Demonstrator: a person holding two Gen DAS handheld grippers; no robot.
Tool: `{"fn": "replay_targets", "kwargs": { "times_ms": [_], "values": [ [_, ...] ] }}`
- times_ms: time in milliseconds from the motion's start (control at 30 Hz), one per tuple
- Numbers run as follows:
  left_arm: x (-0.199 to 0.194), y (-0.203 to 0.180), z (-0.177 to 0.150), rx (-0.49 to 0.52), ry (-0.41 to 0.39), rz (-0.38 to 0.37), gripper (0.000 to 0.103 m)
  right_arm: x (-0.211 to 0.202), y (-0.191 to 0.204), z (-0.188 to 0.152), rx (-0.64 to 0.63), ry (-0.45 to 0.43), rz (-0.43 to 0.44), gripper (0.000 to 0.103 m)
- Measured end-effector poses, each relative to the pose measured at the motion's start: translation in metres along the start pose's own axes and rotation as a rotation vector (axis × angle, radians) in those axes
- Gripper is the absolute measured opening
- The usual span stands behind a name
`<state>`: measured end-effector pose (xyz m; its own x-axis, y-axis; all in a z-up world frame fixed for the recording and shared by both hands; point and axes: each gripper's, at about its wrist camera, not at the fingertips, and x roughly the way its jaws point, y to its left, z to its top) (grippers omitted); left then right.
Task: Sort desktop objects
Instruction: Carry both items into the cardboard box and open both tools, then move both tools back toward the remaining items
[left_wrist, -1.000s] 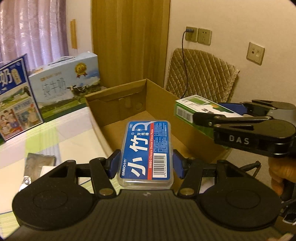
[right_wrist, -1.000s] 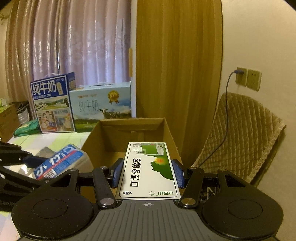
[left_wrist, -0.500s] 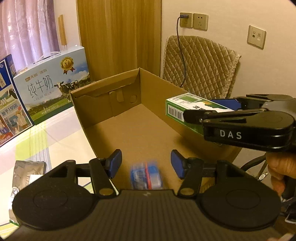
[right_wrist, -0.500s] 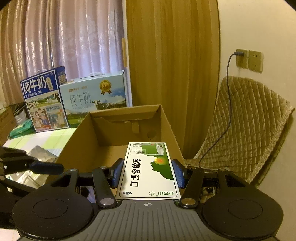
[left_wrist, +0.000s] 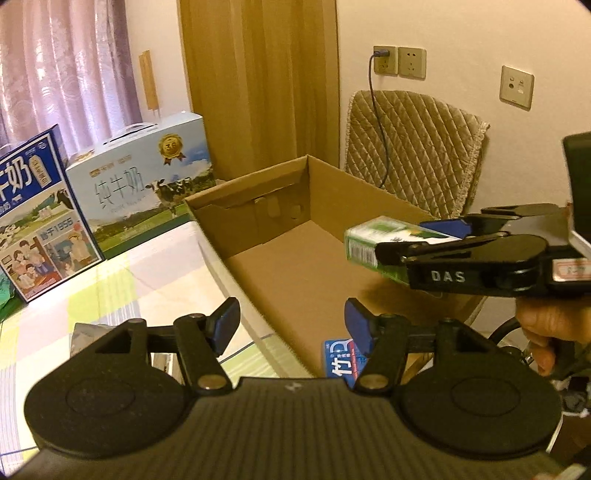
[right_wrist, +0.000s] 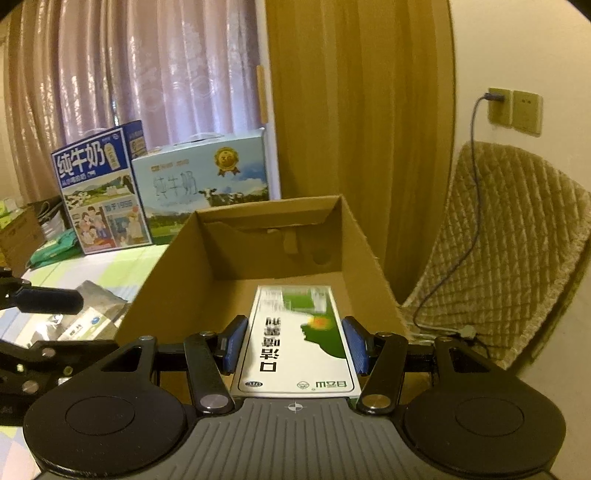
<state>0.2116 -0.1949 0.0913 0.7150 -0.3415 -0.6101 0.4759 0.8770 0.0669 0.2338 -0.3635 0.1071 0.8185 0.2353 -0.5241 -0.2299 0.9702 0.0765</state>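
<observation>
The left tool (left_wrist: 291, 325) hangs with its jaws spread and nothing between them, over the near edge of the cardboard box (left_wrist: 314, 258). A blue floss-pick case (left_wrist: 341, 360) lies inside the box at its near end. The right tool (right_wrist: 293, 341) grips a green-and-white carton (right_wrist: 299, 332) above the box. Two milk cartons (right_wrist: 147, 188) stand far left on the tabletop (left_wrist: 122, 284).

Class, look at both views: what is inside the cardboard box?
In the cardboard box lies one blue floss case, at its near end. The left tool partly covers the case; the rest of the visible floor is bare.
</observation>
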Motion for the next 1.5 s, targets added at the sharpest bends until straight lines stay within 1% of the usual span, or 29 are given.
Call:
{"fn": "replay_targets", "kwargs": {
  "times_ms": [33,133,333,400,433,567,633,733,800,933,1100,1267,1500],
  "values": [
    [-0.002,0.001,-0.001,-0.004,0.0,0.0,0.058,0.0,0.001,0.001,-0.006,-0.008,-0.002,0.053],
    [-0.009,0.007,-0.007,-0.021,-0.003,0.005,0.058,-0.007,0.0,0.005,0.011,-0.03,-0.004,0.06],
    [-0.035,0.019,-0.024,-0.068,-0.02,0.024,0.06,-0.041,0.001,0.01,0.033,-0.078,-0.007,0.066],
    [-0.046,0.024,-0.03,-0.081,-0.024,0.033,0.06,-0.054,0.005,0.011,0.041,-0.094,0.0,0.071],
    [-0.052,0.026,-0.034,-0.087,-0.027,0.04,0.061,-0.061,0.008,0.012,0.042,-0.101,0.005,0.071],
    [-0.079,0.039,-0.049,-0.112,-0.033,0.067,0.066,-0.089,0.025,0.012,0.046,-0.132,0.033,0.075],
    [-0.093,0.047,-0.058,-0.129,-0.033,0.085,0.066,-0.104,0.038,0.012,0.038,-0.148,0.054,0.076],
    [-0.113,0.061,-0.076,-0.155,-0.028,0.115,0.067,-0.122,0.058,0.007,0.03,-0.164,0.088,0.081],
    [-0.125,0.069,-0.088,-0.17,-0.023,0.133,0.069,-0.129,0.073,0.002,0.023,-0.163,0.11,0.085],
    [-0.148,0.082,-0.116,-0.196,-0.014,0.167,0.076,-0.136,0.101,-0.016,0.034,-0.129,0.159,0.089],
    [-0.159,0.093,-0.151,-0.216,0.026,0.195,0.079,-0.13,0.129,-0.049,0.043,-0.058,0.189,0.092],
    [-0.151,0.103,-0.18,-0.26,0.07,0.203,0.08,-0.108,0.147,-0.084,0.049,0.036,0.191,0.094],
    [-0.131,0.116,-0.202,-0.294,0.098,0.201,0.083,-0.078,0.15,-0.112,0.079,0.107,0.15,0.095]
  ]
}}
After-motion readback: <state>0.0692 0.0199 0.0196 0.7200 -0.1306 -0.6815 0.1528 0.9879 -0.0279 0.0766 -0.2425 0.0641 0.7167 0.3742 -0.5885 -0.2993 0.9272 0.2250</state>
